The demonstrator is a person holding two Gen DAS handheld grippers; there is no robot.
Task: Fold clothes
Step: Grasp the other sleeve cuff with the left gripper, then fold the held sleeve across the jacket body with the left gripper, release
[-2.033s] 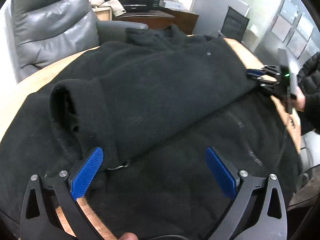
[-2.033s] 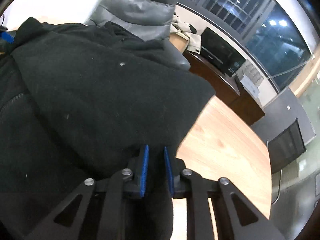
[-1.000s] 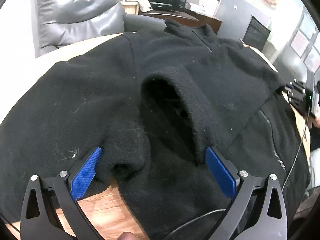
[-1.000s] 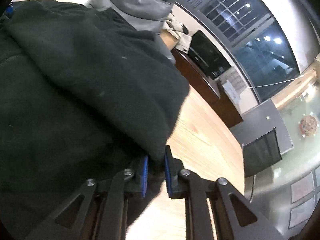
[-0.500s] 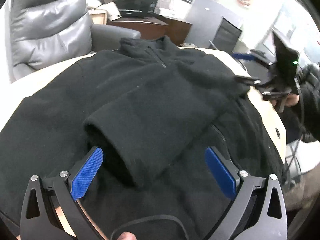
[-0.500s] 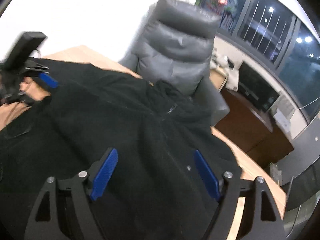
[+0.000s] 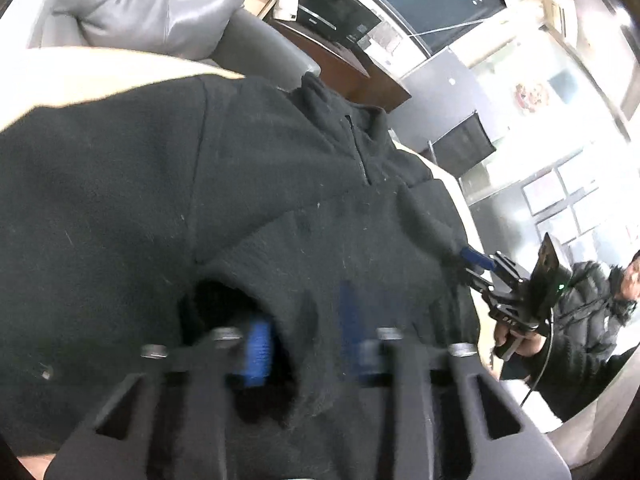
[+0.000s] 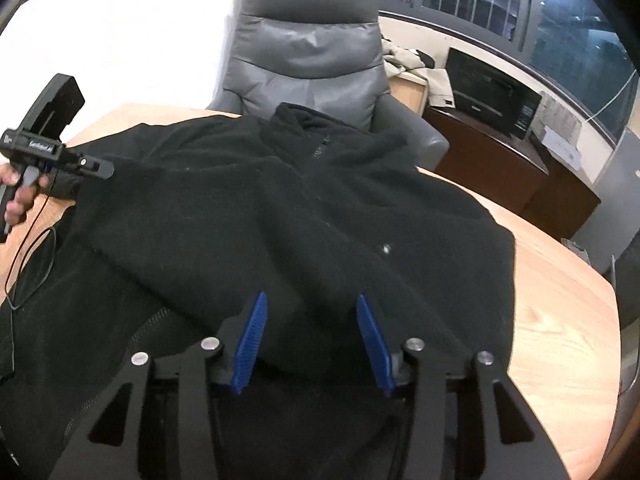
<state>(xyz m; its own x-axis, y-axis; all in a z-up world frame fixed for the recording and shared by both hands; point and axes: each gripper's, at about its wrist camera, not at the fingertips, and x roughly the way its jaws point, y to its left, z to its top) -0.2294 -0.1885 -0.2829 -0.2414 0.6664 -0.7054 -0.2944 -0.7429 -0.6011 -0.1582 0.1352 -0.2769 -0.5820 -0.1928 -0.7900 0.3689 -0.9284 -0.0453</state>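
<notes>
A black fleece jacket (image 8: 280, 216) lies spread on the wooden table (image 8: 560, 320), collar toward the far chair, with one sleeve folded across its front. My left gripper (image 7: 304, 340) straddles the sleeve cuff (image 7: 280, 304), one blue finger inside the cuff opening, jaws partly closed and blurred. It also shows in the right wrist view (image 8: 60, 160) at the left edge. My right gripper (image 8: 310, 340) is open, its blue pads either side of a fold of the fleece. In the left wrist view it (image 7: 476, 260) touches the jacket's right edge.
A grey leather chair (image 8: 308, 52) stands behind the table's far edge. A dark cabinet with a screen (image 8: 492, 108) is at the back right. A cable (image 8: 28, 264) trails over the jacket at the left. The person (image 7: 592, 320) stands at the right.
My left gripper has dropped to the sleeve cuff and its jaws have narrowed around it. My right gripper has narrowed a little and lowered onto the fleece.
</notes>
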